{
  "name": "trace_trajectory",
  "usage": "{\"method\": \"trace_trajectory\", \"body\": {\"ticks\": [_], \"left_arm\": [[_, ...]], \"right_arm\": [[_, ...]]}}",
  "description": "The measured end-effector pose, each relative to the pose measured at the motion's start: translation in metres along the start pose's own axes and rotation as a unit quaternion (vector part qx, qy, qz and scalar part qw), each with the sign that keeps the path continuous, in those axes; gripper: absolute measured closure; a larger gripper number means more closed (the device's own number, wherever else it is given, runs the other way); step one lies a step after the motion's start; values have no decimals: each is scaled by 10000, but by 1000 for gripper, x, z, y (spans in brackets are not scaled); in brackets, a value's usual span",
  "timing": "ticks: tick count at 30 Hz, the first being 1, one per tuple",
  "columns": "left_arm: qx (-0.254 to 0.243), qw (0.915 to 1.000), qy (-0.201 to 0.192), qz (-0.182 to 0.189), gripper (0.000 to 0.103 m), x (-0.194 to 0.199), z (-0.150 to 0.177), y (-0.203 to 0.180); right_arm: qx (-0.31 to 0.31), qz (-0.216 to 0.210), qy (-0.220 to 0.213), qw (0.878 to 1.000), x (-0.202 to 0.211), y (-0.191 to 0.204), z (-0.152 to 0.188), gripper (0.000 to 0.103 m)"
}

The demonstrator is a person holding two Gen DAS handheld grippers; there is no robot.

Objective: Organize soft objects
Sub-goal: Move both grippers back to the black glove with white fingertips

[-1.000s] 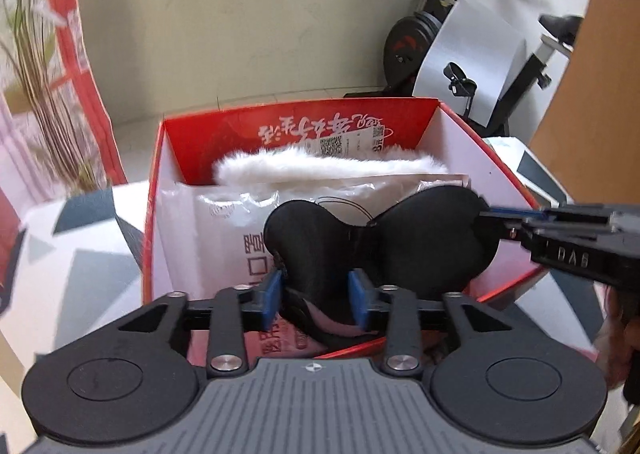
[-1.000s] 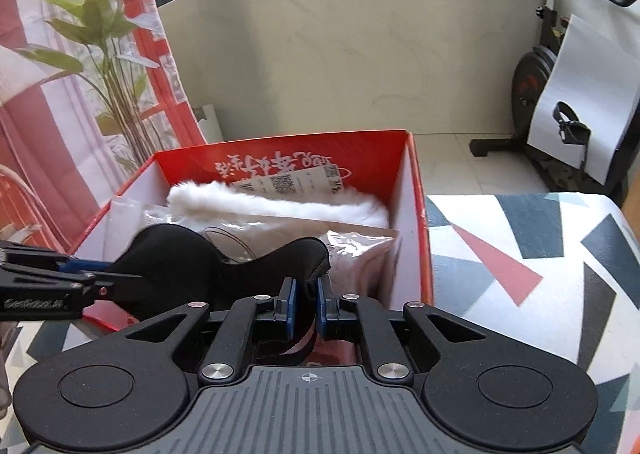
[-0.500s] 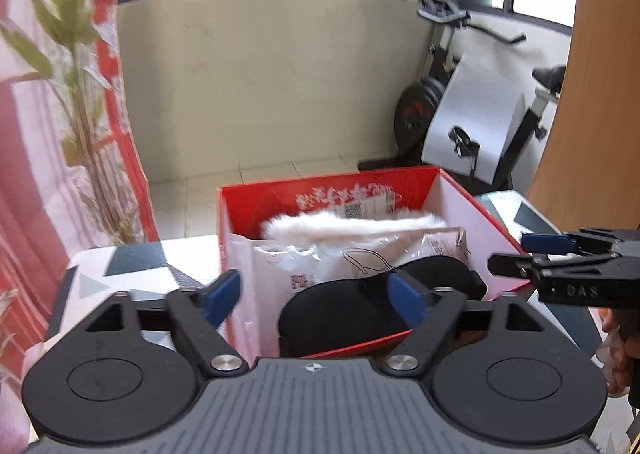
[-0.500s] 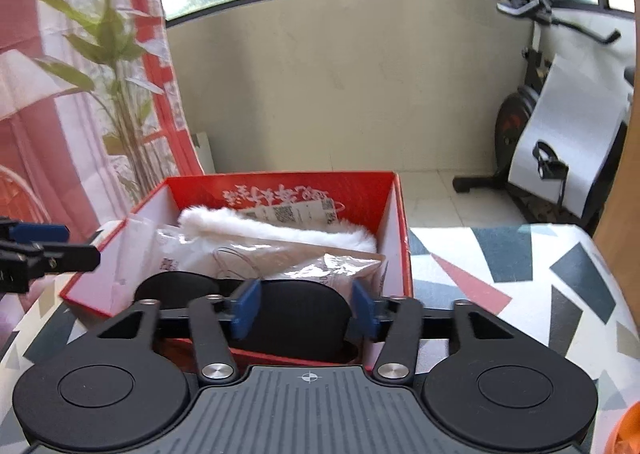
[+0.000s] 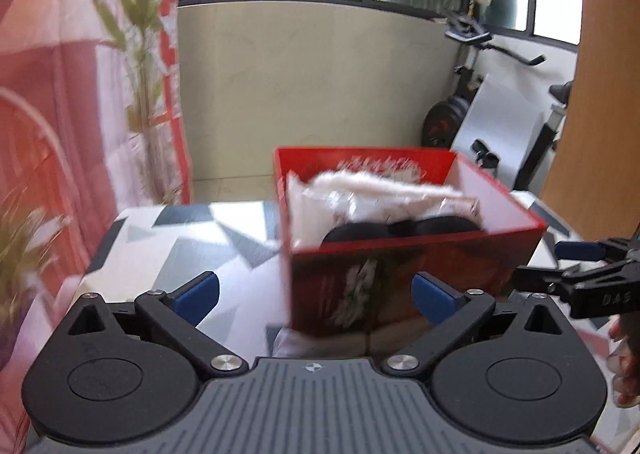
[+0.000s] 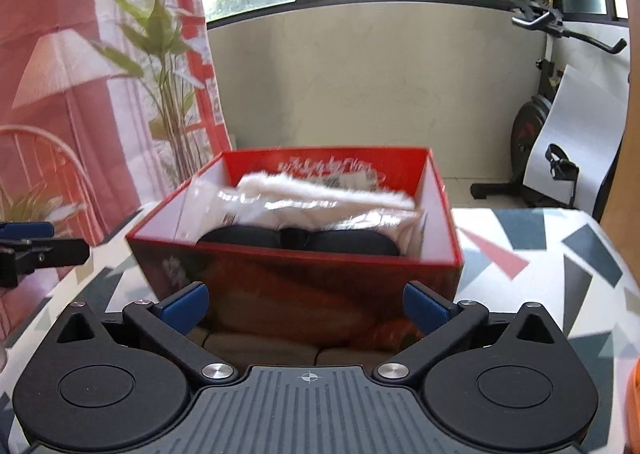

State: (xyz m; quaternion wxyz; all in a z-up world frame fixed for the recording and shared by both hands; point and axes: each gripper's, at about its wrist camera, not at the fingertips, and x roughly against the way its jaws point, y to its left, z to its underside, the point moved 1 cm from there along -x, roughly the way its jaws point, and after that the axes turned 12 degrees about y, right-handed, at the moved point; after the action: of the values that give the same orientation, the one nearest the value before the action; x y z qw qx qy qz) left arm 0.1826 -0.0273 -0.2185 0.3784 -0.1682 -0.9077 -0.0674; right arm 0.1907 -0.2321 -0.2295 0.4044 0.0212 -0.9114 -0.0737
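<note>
A red cardboard box point(image 6: 304, 294) is seen at the centre of the right wrist view, standing on a desk point(image 6: 540, 250) covered with a white cloth printed with grey, dark and pink triangles. Inside the box, a black eye mask point(image 6: 298, 240) is lodged against the near wall, with only its two rounded upper lobes visible above the rim. Directly behind it, crinkled clear plastic packets point(image 6: 304, 209) are stacked, and a white fluffy item point(image 6: 320, 185) is laid at the back, below white printed lettering on the far inner wall. In the left wrist view the same box point(image 5: 400, 286) is placed right of centre, with the mask point(image 5: 400, 230) again low at its front. The fingers of the left gripper point(image 5: 316, 294) are being spread wide, their blue pads well apart, and nothing is held between them; the box is only seen beyond them. The fingers of the right gripper point(image 6: 306, 306) are likewise being opened wide and nothing is gripped. The tip of each gripper is also caught at the edge of the other's view. An exercise bike point(image 6: 548, 101) and a green plant point(image 6: 160, 53) are seen in the background; both views are blurred.
</note>
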Motion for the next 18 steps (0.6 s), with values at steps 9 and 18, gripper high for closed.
{"method": "trace_trajectory", "body": {"ticks": [9,18], "left_arm": [[440,9974,528,194,0,-13,45,7],[598,9913,1095,426,2,-38,77,1]], "right_arm": [[67,-45,147,9999,-6,18,48,0],[280,-90,616,9977,-23,29,89,6]]}}
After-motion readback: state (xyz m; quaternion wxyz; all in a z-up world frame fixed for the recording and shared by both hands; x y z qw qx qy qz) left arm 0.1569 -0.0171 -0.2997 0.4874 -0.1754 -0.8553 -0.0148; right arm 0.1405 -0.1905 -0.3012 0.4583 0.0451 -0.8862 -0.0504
